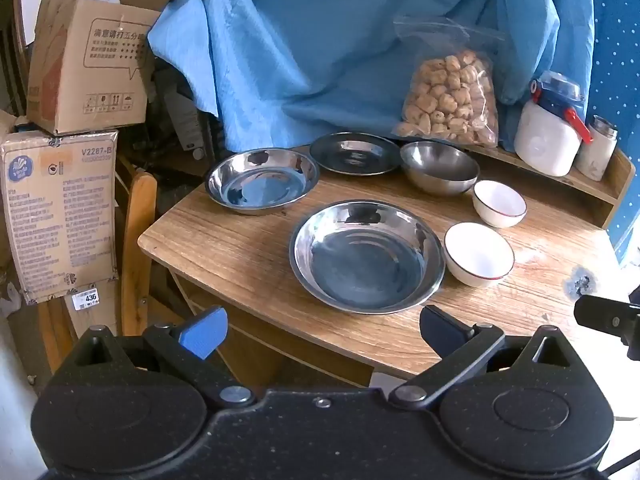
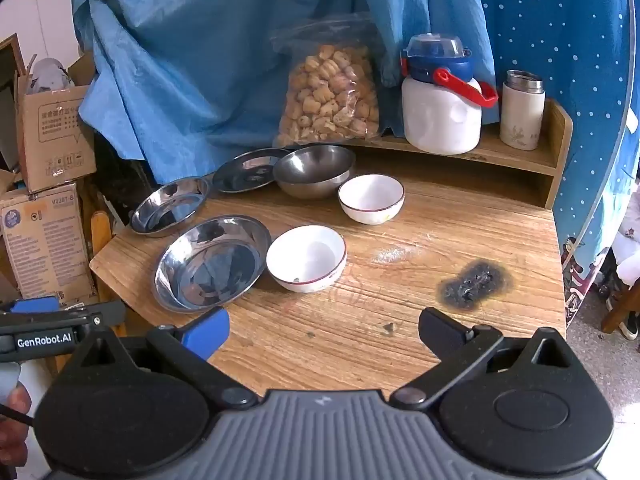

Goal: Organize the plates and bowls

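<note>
- Left wrist view: the left gripper hangs over the near edge of the wooden table, jaws spread wide with nothing between them — apparently a staging pose, angled down at the dishes.
- Landmark: the large steel plate lies flat, nearest the gripper. Just right of it sits a white bowl; a second white bowl lies behind that one.
- Behind the large plate: a steel dish to the left, a flat steel plate and a steel bowl. All lie separate, nothing stacked — sorting not yet begun, I judge.
- Right wrist view: the right gripper is likewise wide and empty, over bare table right of the large steel plate, with the nearer white bowl closest ahead.
</note>
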Motion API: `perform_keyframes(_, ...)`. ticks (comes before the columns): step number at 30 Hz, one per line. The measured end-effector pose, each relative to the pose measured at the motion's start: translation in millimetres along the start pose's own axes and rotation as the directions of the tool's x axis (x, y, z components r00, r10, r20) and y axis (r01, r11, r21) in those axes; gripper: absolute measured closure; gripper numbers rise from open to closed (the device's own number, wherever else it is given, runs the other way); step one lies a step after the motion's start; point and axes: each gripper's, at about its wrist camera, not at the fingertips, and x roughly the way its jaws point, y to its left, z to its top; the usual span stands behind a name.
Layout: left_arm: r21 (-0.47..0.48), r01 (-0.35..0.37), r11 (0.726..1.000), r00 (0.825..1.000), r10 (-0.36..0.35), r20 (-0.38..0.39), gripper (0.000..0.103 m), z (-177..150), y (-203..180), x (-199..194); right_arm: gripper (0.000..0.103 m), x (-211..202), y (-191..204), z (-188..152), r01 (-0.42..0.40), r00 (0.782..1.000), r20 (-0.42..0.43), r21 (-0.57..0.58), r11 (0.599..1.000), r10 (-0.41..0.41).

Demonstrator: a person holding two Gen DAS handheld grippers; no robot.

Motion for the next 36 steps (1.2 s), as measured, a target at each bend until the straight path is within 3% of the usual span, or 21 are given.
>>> perform_keyframes(36,-0.001,0.004,1.000,1.000,-0.004,-0.026,0.001,0.4,2.2,4.5,0.000,2.1,2.7,3.7,0.006,1.000,0.005,0.008,1.000,-0.006)
